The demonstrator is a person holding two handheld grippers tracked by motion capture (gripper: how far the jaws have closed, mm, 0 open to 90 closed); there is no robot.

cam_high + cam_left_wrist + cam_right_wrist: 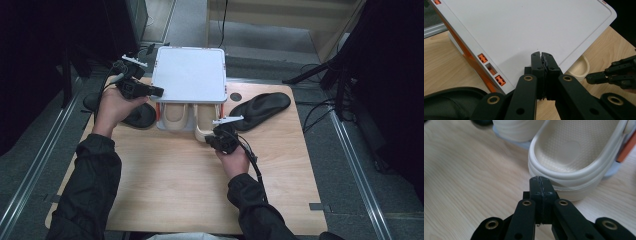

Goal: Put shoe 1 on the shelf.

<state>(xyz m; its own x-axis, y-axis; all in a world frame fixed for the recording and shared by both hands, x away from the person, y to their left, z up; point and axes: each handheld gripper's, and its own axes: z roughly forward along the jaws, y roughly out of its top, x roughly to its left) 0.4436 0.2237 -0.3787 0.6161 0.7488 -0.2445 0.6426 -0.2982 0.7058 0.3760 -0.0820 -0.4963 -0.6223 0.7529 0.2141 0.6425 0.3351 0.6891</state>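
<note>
The right gripper (541,180), jaws pressed together and empty, sits at the heel of the cream shoe (574,155) poking out from under the white rack (189,75), probably to nudge it in. The left gripper (541,56), also clamped on nothing, rests over the rack top, likely steadying it.

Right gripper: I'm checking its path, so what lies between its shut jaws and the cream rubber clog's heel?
Nothing: in the right gripper view, right gripper nearly meets cream rubber clog.
</note>
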